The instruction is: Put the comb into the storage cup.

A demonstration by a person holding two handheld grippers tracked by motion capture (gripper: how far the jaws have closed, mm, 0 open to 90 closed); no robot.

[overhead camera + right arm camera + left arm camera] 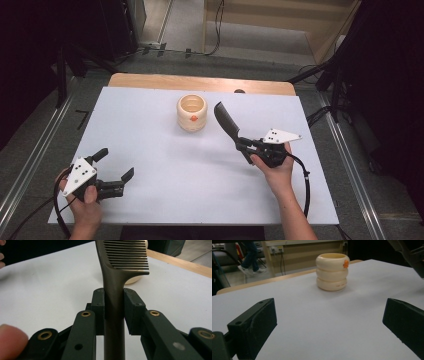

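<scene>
From my remote seat I look down on a table [150, 200] covered with a white sheet, with a strip of its bare wooden top [200, 81] showing along the far edge. Grey floor [45, 130] surrounds it, and metal rails [30, 165] run along that floor on both sides. Beyond the far edge I see a pale wooden platform [280, 20] with dark cables [217, 30] trailing down to the floor. Black drapes [30, 50] close off the left and right sides, so the room's edges stay dark. In the left gripper view a wooden panel [299, 255] carries a wall socket [276, 249], and a person's legs [249, 257] stand farther back.
</scene>
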